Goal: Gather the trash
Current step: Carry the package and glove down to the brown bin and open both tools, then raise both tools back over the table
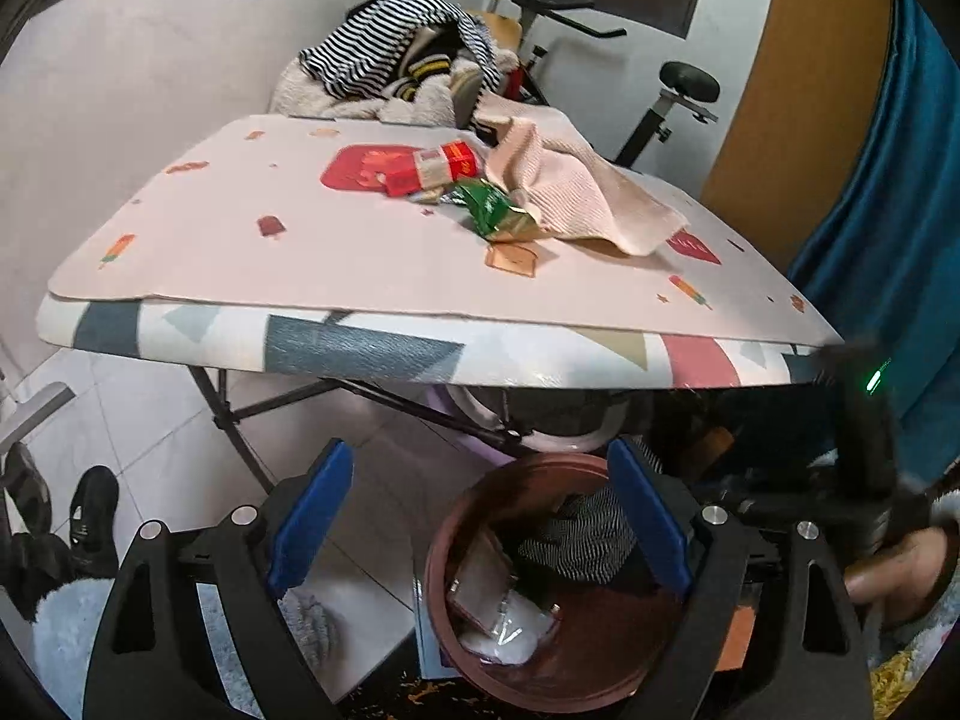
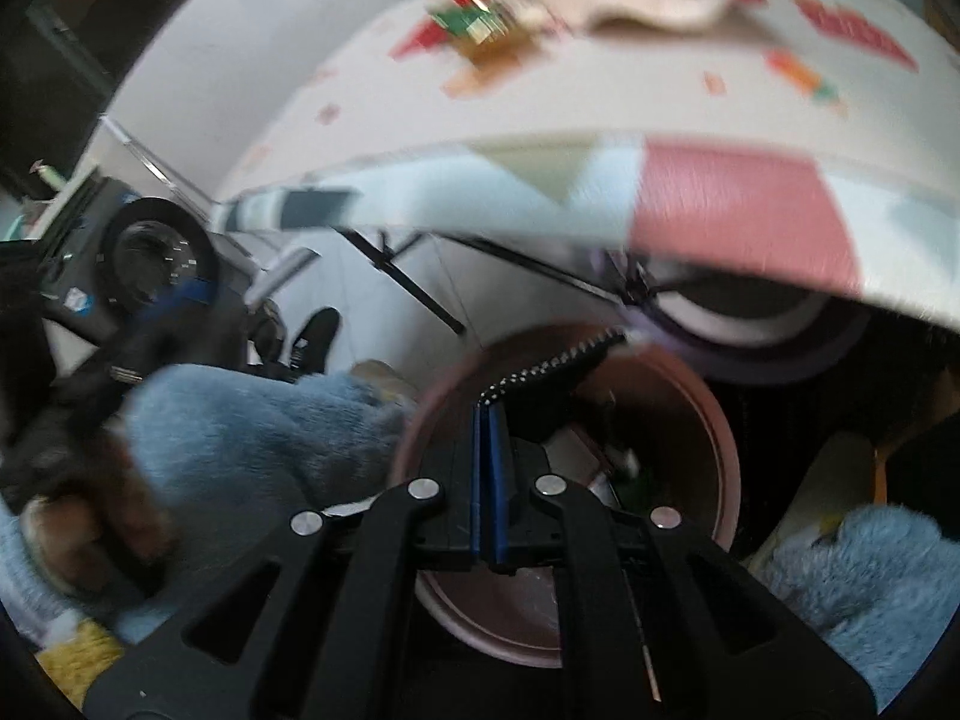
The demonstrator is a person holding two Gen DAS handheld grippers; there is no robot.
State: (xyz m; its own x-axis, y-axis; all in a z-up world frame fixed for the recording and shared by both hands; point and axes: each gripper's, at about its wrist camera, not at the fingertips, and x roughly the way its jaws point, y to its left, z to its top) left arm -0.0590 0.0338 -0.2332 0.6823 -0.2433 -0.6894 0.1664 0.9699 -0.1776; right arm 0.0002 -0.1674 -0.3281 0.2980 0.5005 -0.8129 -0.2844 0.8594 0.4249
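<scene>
My left gripper hangs open and empty above a reddish-brown bin on the floor. White packets lie in the bin. My right gripper is shut on a black wrapper with a white toothed edge, held over the bin's rim. In the left wrist view that wrapper shows striped inside the bin mouth. On the table's pink mat lie a red wrapper and a green wrapper.
A pink cloth drapes over the table's far side, with a pile of striped clothes behind. Black table legs cross just beyond the bin. A black shoe sits on the floor left. Blue fluffy sleeves flank the bin.
</scene>
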